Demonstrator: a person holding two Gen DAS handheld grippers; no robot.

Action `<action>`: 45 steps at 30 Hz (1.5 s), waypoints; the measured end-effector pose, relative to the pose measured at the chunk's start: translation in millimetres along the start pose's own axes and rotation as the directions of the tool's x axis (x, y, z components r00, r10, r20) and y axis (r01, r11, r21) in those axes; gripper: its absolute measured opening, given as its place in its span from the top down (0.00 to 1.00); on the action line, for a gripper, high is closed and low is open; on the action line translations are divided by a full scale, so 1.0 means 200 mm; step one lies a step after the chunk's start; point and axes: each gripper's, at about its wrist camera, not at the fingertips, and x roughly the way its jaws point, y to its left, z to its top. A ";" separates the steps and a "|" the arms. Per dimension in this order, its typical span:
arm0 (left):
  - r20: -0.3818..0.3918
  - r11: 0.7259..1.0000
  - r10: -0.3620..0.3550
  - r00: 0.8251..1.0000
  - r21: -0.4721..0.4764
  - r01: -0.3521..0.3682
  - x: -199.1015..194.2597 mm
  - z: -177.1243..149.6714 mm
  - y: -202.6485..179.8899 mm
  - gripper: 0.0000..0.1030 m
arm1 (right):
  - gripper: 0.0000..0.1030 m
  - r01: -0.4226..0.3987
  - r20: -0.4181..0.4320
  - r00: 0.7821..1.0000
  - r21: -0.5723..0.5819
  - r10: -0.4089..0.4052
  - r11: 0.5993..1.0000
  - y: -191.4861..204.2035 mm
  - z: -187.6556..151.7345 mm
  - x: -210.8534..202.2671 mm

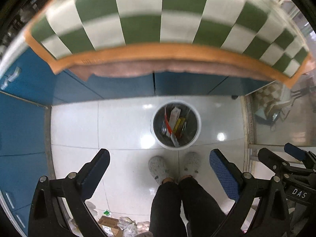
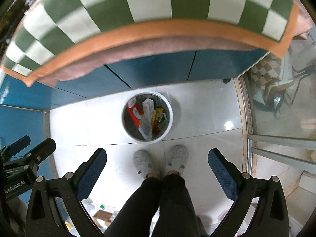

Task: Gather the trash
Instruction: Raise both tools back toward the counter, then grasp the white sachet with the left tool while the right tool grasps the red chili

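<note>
A white round bin [image 1: 156, 136] [image 2: 169, 126] stands on the floor below the table edge, holding wrappers [image 1: 174, 121] [image 2: 147, 114] in red, white and yellow. My left gripper [image 1: 160, 158] hangs high above the floor, open, nothing between its fingers. My right gripper [image 2: 158, 157] is likewise open and bare, at about the same height. Each gripper shows at the edge of the other's view: the right gripper [image 1: 280, 154] and the left gripper [image 2: 33, 144]. Both point down toward the bin and the person's feet.
A table with a green-and-white checked cloth [image 1: 142, 15] [image 2: 158, 2] and orange border overhangs blue cabinets [image 1: 118, 86] [image 2: 150, 69]. The person's grey slippers [image 1: 160, 167] [image 2: 144, 163] stand just before the bin. Boxes and bags [image 1: 116, 225] lie behind the feet. A glass door track [image 2: 246, 118] runs at right.
</note>
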 end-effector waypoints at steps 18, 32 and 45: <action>0.363 0.988 0.146 0.920 -0.098 -0.118 -0.85 0.88 -0.02 0.00 | 0.00 -0.146 0.329 0.937 0.070 0.116 0.987 -0.03 0.74 -1.10; 0.088 0.954 0.183 0.979 -0.255 -0.156 -0.27 1.96 -0.14 0.01 | 0.51 -0.059 0.178 0.983 0.085 0.043 0.995 -0.31 2.25 -0.41; -0.004 0.968 -0.019 1.000 -0.251 0.017 0.16 2.61 -0.62 0.24 | 0.91 -0.044 0.215 0.976 0.056 0.031 0.997 -0.47 2.67 -0.35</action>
